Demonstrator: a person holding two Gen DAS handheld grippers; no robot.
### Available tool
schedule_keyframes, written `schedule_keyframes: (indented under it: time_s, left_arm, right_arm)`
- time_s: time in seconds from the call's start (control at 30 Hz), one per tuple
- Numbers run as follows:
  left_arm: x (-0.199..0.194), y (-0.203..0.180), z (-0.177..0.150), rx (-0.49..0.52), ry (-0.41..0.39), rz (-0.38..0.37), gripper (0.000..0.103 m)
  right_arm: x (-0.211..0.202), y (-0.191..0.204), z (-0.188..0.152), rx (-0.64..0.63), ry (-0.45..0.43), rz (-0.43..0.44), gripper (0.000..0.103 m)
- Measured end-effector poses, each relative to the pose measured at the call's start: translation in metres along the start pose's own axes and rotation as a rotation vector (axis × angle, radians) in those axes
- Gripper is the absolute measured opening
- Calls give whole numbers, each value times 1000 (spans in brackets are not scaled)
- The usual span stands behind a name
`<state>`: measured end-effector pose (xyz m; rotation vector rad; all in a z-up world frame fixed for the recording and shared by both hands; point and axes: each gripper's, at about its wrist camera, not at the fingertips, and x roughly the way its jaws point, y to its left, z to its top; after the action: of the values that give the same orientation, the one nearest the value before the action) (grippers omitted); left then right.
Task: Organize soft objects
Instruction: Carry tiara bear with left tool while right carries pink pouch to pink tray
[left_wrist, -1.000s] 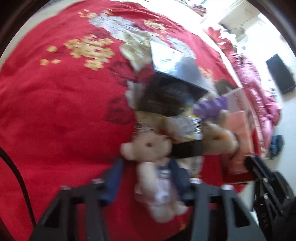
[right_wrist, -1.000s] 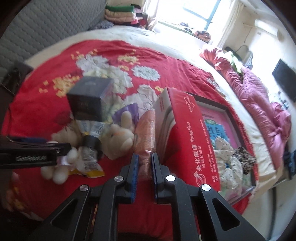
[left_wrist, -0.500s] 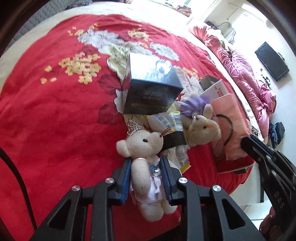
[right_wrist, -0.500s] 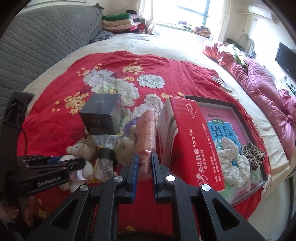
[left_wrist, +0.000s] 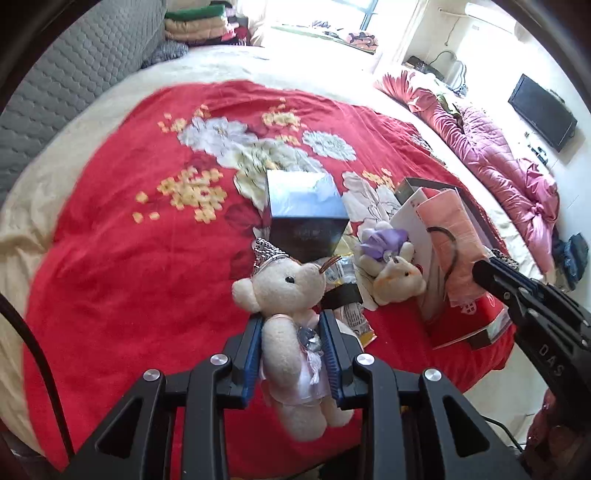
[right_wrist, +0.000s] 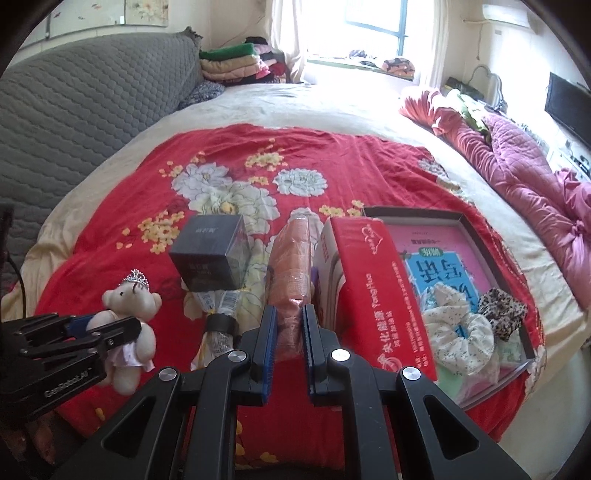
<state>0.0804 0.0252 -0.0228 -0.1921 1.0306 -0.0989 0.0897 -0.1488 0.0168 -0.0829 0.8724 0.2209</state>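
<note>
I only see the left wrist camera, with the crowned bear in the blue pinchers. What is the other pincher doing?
Observer: The right gripper is shut on the pink packet, pinching its near end.
Operator: What's in that grey tray behind the packet? I only see a corner.
Observer: A white flowered scrunchie lies in the tray.
Operator: Just one?
Observer: No, a leopard-print scrunchie lies right beside it.
</note>
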Motion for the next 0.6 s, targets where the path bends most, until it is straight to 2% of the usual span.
schedule_keyframes:
  time_s: [0.33,0.6]
  left_arm:
    - [-36,-25,6,63,-62,47,31]
    - [-56,-36,5,75,-96,71,31]
  right_arm:
    - [-33,-9,7,25,-67,13,13]
    - [-54,-22,10,57,-122,19,13]
